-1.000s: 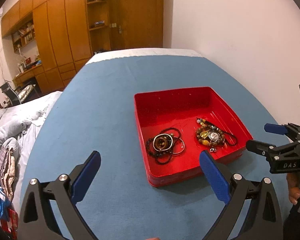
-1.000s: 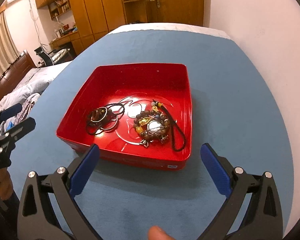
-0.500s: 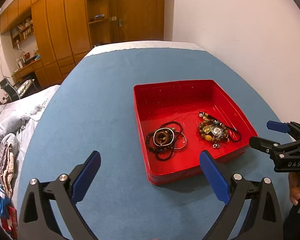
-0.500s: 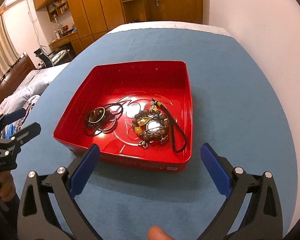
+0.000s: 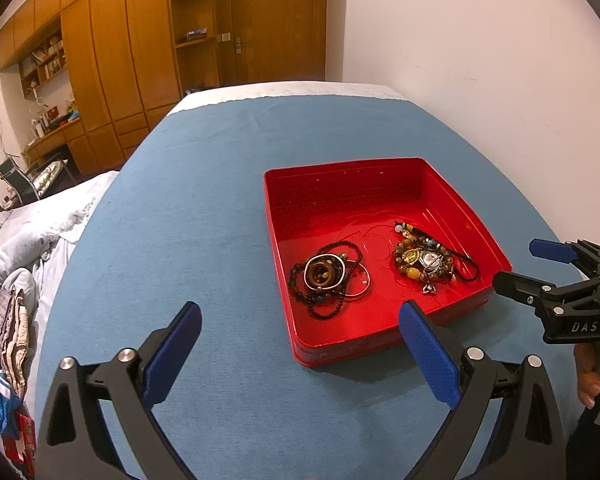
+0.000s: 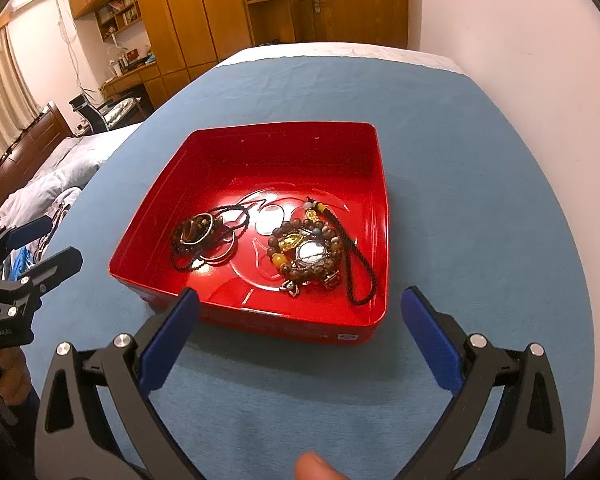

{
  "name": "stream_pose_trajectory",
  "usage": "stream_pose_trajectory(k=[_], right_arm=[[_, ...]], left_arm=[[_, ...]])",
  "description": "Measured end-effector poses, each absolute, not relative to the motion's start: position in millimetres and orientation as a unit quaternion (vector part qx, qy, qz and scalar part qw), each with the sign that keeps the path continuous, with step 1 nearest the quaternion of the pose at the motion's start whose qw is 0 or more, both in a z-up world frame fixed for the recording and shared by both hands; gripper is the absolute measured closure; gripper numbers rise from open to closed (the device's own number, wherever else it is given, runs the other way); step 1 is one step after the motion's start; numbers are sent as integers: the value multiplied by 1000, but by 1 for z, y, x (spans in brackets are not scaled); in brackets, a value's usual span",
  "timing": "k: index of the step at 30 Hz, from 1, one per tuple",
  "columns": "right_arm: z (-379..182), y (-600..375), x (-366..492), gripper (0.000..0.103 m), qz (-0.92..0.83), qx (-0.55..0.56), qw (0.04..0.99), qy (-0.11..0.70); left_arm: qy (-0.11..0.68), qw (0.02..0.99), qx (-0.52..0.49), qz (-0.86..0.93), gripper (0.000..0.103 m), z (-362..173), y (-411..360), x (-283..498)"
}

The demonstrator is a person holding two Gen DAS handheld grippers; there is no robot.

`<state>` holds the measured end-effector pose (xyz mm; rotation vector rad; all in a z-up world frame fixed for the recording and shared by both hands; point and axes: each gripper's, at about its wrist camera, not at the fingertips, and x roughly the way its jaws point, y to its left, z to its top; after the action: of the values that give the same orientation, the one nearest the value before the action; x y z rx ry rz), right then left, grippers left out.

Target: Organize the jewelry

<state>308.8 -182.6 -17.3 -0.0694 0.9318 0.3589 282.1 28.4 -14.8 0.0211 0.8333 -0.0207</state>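
- My jaws are wide apart on both sides and hold nothing: the left gripper [image 5: 300,354] and the right gripper [image 6: 300,338] both hang above the blue surface [image 5: 188,208], just before the near edge of the red tray [image 5: 380,346].
- All the jewelry I can see lies inside the red tray, in two heaps that are apart from each other.
- The dark bead necklace with rings [image 5: 326,276] is in the near left part of the tray; the brown bead bracelet with charms [image 5: 422,260] is in the near right part, and its black cord runs toward the tray's right wall.
- The far half of the tray is bare, and no jewelry is visible on the surface around the tray.
- Compared with one second ago, the tray sits a little higher and farther in both of my views. I judge that I have drawn both grippers slightly back from it. The two heaps lie as they lay then.
- What this means for the task I cannot settle. Jewelry gathered in the tray fits a sorting that is finished, with me retreating; it fits equally a tangled pile that waits to be separated.
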Motion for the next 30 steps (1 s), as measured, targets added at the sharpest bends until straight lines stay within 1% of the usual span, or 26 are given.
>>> stream_pose_trajectory(k=[30], right_arm=[[-15,-183,307,3,175,-31,878,444]], left_arm=[[398,917,17,-7,5,-13,28,280]])
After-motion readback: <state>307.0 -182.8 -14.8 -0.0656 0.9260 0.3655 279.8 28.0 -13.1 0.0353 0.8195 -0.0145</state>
